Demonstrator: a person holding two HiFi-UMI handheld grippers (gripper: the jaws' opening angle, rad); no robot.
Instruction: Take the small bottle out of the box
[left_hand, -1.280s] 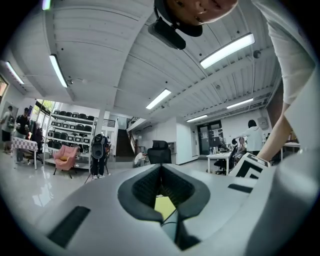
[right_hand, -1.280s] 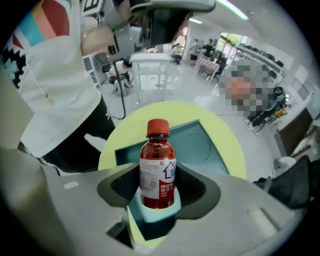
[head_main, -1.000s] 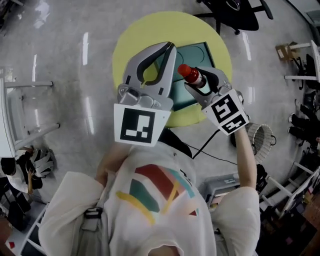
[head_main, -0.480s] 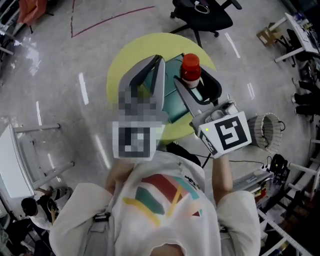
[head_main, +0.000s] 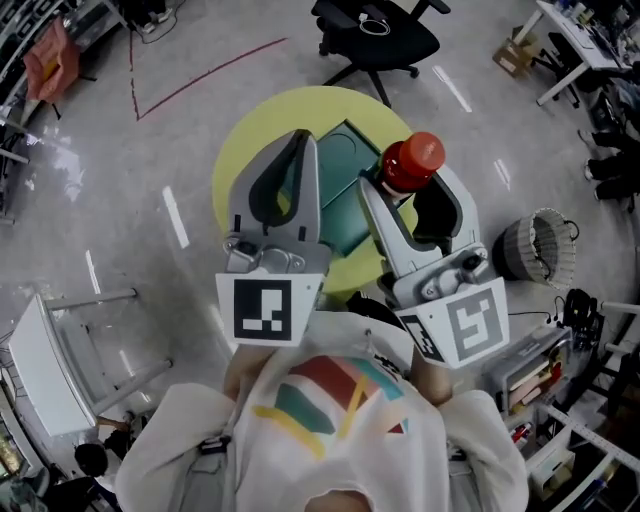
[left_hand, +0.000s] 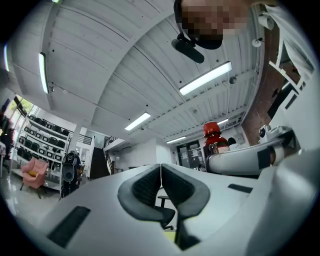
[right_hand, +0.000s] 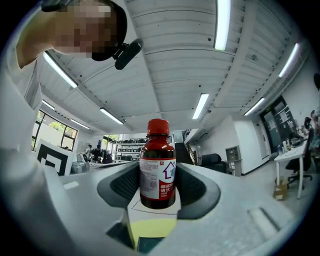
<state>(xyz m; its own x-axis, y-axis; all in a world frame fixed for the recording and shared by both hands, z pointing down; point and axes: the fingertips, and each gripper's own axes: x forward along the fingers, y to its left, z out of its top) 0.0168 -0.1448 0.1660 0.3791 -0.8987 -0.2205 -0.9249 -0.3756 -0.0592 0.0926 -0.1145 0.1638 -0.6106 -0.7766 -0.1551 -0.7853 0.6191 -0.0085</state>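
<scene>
**Hold the bottle tight and pick a spot to set it down**

On the left, the left hand-held gripper is shut tight with nothing in it, up above the round yellow worktop. In the middle, the green box sits on that worktop, well below both grippers. On the right, the right hand-held gripper squeezes the small bottle by its sides, red cap up, high over the box. So the bottle looks to be out of the box. I think the best way now is a firm squeeze, the bottle held straight up, and a slow trip down to a bare bit of worktop beside the box.
</scene>
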